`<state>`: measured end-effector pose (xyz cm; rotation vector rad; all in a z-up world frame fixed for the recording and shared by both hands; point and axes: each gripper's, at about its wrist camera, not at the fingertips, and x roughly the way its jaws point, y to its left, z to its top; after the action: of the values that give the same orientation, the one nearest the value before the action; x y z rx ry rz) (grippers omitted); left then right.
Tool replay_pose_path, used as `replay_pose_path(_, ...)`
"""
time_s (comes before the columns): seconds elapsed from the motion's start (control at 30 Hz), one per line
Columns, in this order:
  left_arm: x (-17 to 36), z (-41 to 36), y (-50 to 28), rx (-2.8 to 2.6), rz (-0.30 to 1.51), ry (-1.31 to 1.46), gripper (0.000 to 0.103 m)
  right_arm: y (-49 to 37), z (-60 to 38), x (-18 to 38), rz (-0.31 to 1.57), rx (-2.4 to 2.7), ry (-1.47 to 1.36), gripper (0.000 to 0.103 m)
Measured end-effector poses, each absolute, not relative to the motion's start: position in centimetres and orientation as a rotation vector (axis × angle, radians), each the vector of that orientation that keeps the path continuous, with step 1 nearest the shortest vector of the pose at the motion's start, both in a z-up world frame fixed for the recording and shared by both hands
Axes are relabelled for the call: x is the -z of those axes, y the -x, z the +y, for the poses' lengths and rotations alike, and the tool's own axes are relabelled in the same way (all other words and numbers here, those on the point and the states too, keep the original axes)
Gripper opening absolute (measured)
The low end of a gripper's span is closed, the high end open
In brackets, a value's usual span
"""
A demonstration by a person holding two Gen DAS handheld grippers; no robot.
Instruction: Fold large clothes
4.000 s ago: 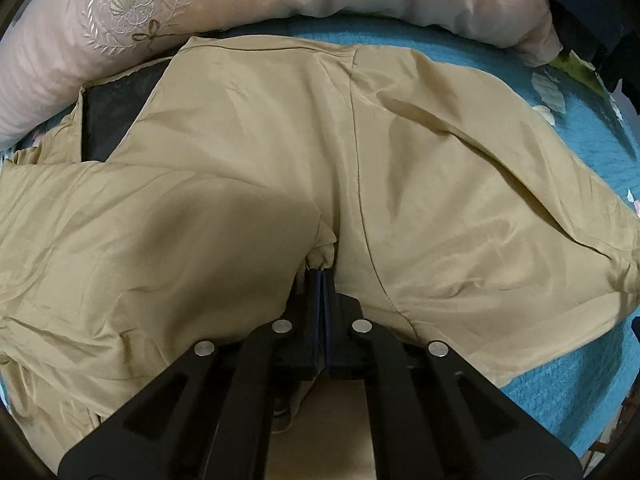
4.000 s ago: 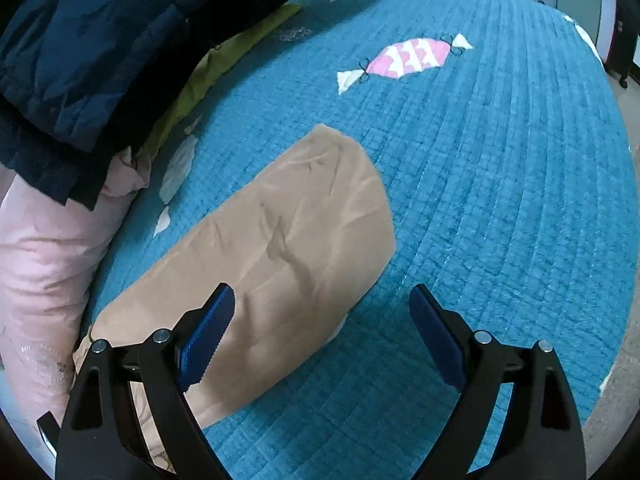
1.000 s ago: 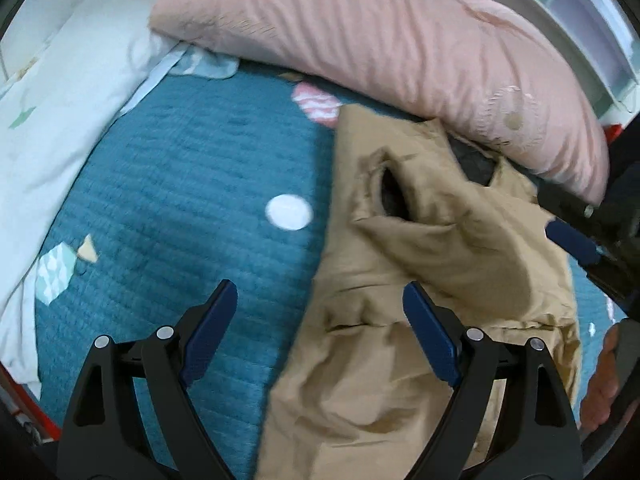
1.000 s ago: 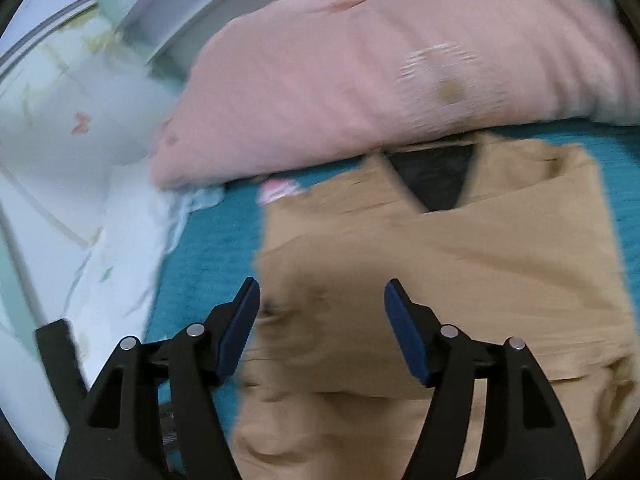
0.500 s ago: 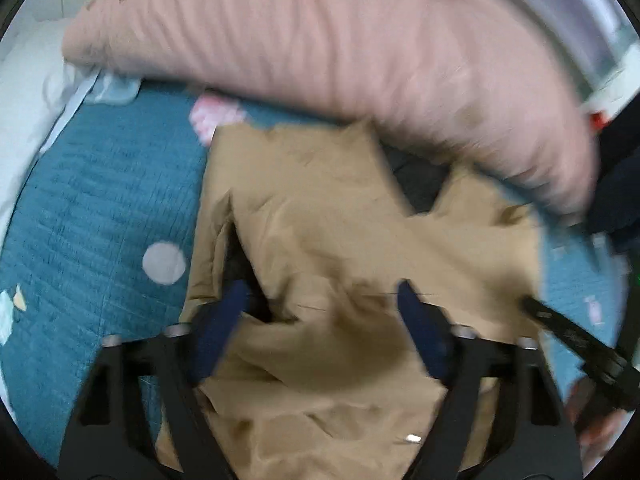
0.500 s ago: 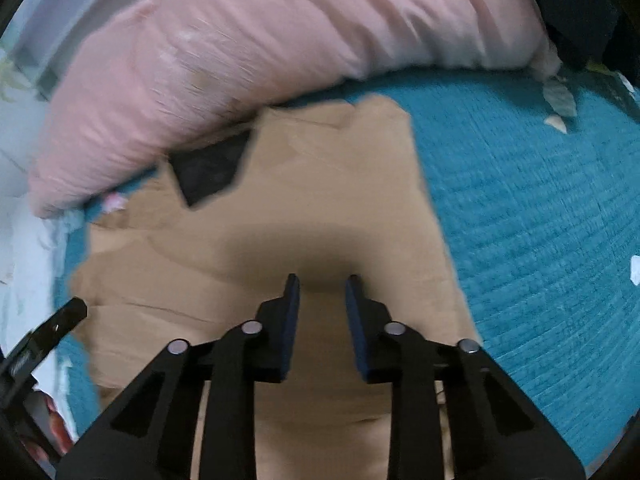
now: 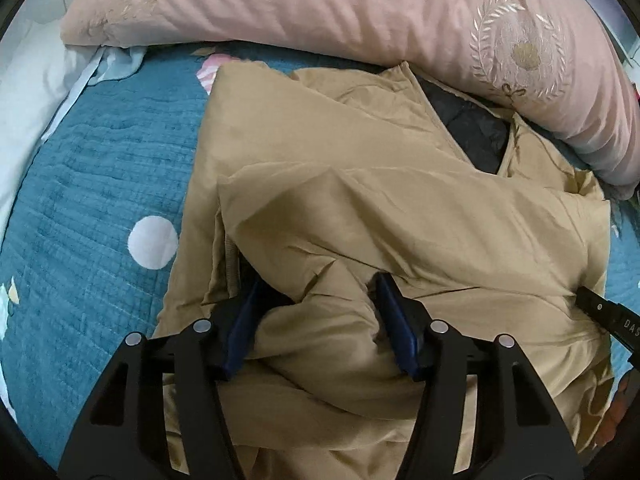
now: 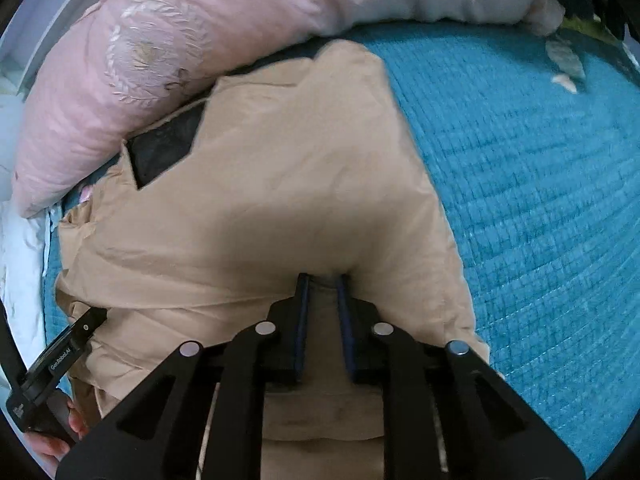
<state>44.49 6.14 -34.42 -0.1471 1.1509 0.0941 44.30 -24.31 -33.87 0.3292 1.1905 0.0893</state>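
Tan fabric covers most of both views: a jacket [image 7: 400, 208] lies partly folded on a teal quilt [image 7: 92, 184], its top edge against a long pink pillow [image 7: 320, 4]. A dark lining [image 7: 476, 128] shows in the open neck of the garment, just below the pillow. One layer of cloth is folded across the body from the side, leaving a raised diagonal ridge and several creases.

Left gripper [image 7: 320, 312]: the jaws stand moderately apart, with a bunched fold of the jacket rising between the blue pads [image 7: 244, 320]. Cloth touches the inner face of both pads, but the jaws are not pressed together on it. The tips sit under the edge of the overlapping layer.

Right gripper [image 8: 323, 304]: the jaws are narrow, with a thin strip of tan cloth visible between the blue pads [image 8: 301, 320]. Whether the pads actually pinch that cloth cannot be told; a slight gap remains. The tips lie at the lower edge of the jacket, near the side that borders the bare quilt [image 8: 540, 184].

Each tool appears in the other's view: the right one at the far edge of the left view [image 7: 608, 312], the left one at the lower corner of the right view [image 8: 60, 356], with fingers of a hand [image 8: 52, 440] around its handle.

White bedding [image 7: 28, 88] lies beside the quilt at the pillow's end. The quilt carries a white dot [image 7: 153, 242] and a pink patch [image 7: 209, 71] close to the jacket's edge. The right view is slightly blurred.
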Motion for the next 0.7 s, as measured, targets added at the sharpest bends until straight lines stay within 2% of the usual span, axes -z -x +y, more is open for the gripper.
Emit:
replay_pose_path(0.03, 34.1, 6.2, -44.3, -0.078, 1.149, 0.152, 0.070, -44.3, -24.1, 33.7, 1.186, -0.099, -0.327, 0.029)
replay_pose_path(0.07, 33.7, 6.1, -44.2, -0.053, 1.145, 0.160, 0.080, -44.3, -24.0, 33.5, 1.183, -0.129, -0.331, 0.046)
replay_pose_path(0.1, 33.4, 6.0, -44.0, -0.033, 1.137, 0.167, 0.085, -44.1, -23.8, 33.1, 1.179, -0.149, -0.336, 0.056)
replay_pose_path(0.17, 32.4, 5.9, -43.4, -0.039, 1.114, 0.155, 0.088, -43.4, -23.7, 31.9, 1.152, -0.136, -0.332, 0.081)
replay_pose_path(0.2, 32.0, 5.9, -43.2, -0.043, 1.111, 0.147, 0.089, -43.1, -23.6, 31.2, 1.130, -0.115, -0.322, 0.087)
replay_pose_path(0.47, 29.0, 7.8, -42.8, -0.008, 1.085, 0.238, 0.090, -42.4, -25.3, 27.3, 1.073, -0.086, -0.319, 0.090)
replay_pose_path(0.7, 29.6, 10.3, -46.2, -0.049, 1.131, 0.261, 0.090, -45.7, -27.0, 26.3, 1.097, -0.047, -0.277, 0.090)
